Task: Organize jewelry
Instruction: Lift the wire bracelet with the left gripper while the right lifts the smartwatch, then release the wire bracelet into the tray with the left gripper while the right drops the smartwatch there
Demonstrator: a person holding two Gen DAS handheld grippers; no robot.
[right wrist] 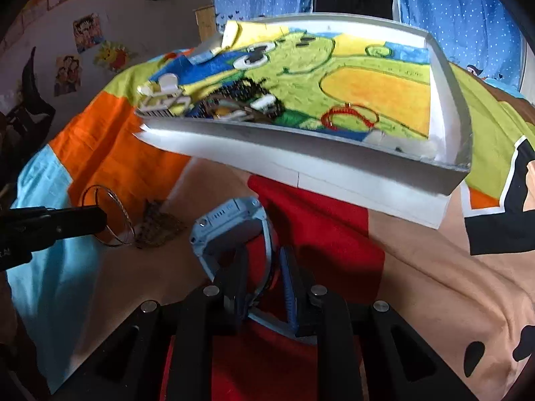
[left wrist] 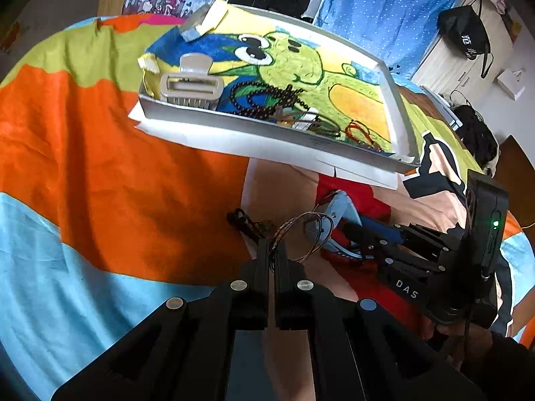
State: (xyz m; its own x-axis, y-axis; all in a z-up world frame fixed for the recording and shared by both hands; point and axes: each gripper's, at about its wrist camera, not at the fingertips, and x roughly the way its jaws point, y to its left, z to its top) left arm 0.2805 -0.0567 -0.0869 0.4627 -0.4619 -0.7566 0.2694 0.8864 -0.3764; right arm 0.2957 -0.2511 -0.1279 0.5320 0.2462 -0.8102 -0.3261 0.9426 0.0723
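My left gripper (left wrist: 272, 250) is clamped on thin wire bangles (left wrist: 314, 234) and my right gripper (right wrist: 264, 267) grips the strap of a blue watch (right wrist: 230, 224), both near the white tray (right wrist: 334, 163) holding a red bracelet (right wrist: 347, 117) on the bed (left wrist: 100, 133).

Both wrist views, near, face the shared tray (left wrist: 394, 100), seemingly low.

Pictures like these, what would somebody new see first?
Probably the white tray with its bright green cartoon lining, sitting on the colourful bedspread and holding a hair clip, dark beads and a red bracelet. In front, the right gripper holds a blue watch, and the left gripper pinches thin bangles.
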